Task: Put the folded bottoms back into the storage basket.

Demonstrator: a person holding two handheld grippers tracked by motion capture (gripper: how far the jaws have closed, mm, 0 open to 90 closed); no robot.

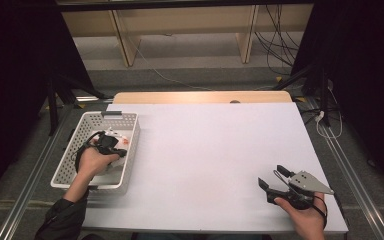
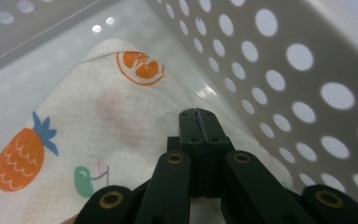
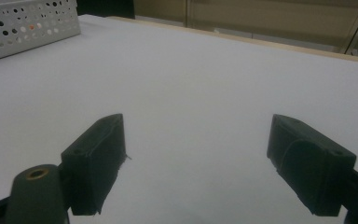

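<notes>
left gripper [image 2: 198, 113] clenched, cloth [image 2: 102, 116] grip unclear | right gripper [image 3: 196, 163] released | basket [image 1: 75, 137]

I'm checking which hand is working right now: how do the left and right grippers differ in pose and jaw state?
The left gripper has its jaws pressed together, tips down at the fruit-print cloth; whether they pinch it is unclear. The right gripper has its jaws wide apart with nothing between them. The left gripper reaches inside the white perforated basket; the right gripper sits over the bare white table. Both have black jaws and are hand-held.
</notes>
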